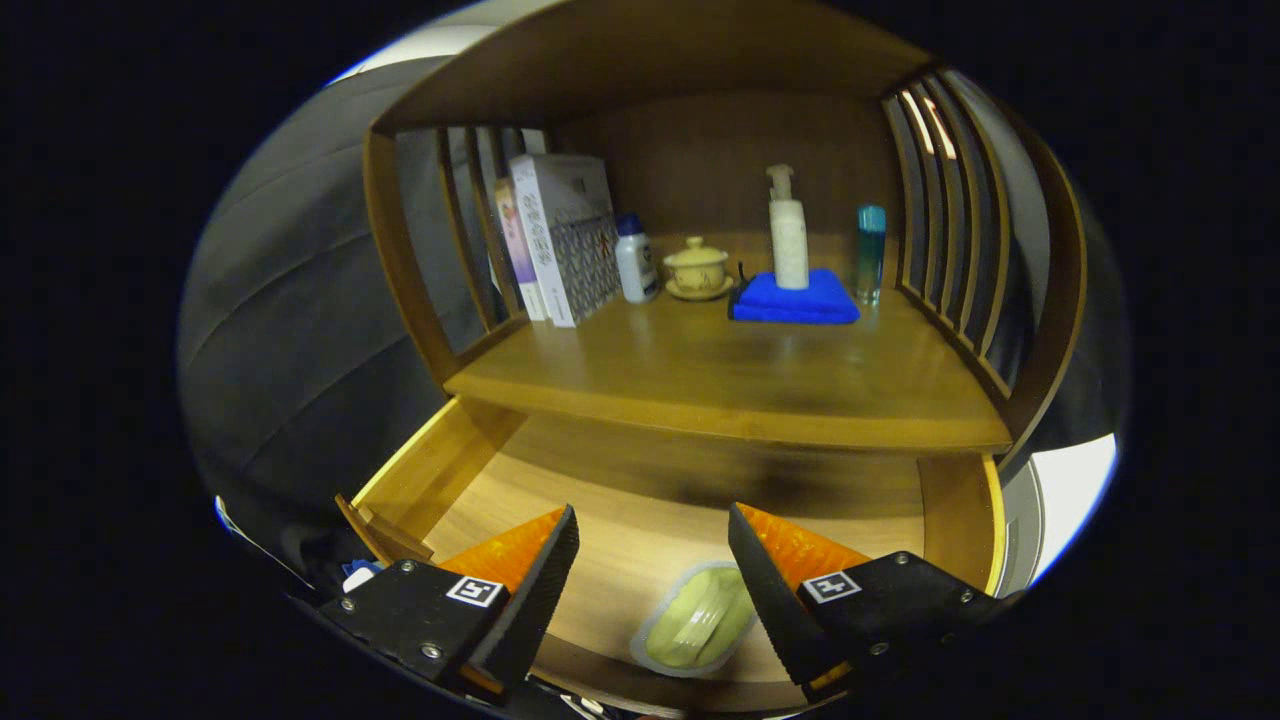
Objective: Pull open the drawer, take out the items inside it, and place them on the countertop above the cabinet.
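The wooden drawer (440, 470) stands pulled open below the countertop (720, 390). On the drawer's floor lies a pale green oval item in a clear wrapper (695, 622), between my fingers and closer to the right one. My gripper (655, 540) is open above the drawer, its fingers apart and touching nothing. On the countertop a blue folded cloth (795, 298) carries a white pump bottle (788, 232).
At the back of the countertop stand white boxes (562, 235), a small white bottle (635, 260), a yellow lidded cup on a saucer (697, 268) and a teal bottle (871, 250). Slatted wooden sides (940, 220) close the shelf left and right.
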{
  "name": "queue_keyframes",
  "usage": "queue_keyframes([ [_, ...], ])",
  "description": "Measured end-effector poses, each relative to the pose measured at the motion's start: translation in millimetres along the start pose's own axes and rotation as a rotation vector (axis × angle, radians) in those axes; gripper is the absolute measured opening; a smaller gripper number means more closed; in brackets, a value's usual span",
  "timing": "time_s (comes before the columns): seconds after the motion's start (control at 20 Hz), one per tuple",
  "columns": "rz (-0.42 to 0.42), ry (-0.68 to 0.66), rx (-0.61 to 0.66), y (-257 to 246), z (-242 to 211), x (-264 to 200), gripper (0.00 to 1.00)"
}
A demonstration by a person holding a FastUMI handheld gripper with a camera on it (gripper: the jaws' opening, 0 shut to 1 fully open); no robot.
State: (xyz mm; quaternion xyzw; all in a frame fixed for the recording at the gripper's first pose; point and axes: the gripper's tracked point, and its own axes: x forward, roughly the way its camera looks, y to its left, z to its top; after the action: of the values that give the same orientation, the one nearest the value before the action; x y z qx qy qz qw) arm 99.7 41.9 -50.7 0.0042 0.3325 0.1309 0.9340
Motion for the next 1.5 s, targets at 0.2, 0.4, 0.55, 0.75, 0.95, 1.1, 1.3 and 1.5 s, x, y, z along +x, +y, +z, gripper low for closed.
queue_keyframes([
  [0.2,-0.043,0.087,-0.028,-23,-19,12,0.92],
  [0.4,-0.057,0.199,0.025,-37,-46,22,0.92],
  [0.55,-0.069,0.248,0.057,-43,-56,25,0.9],
  [0.75,-0.068,0.32,0.129,-44,-73,28,0.81],
  [0.95,-0.099,0.34,0.149,-52,-83,33,0.67],
  [1.1,-0.1,0.339,0.165,-52,-82,35,0.59],
  [1.3,-0.072,0.307,0.181,-49,-70,32,0.3],
  [1.5,-0.056,0.287,0.167,-46,-69,30,0.25],
])
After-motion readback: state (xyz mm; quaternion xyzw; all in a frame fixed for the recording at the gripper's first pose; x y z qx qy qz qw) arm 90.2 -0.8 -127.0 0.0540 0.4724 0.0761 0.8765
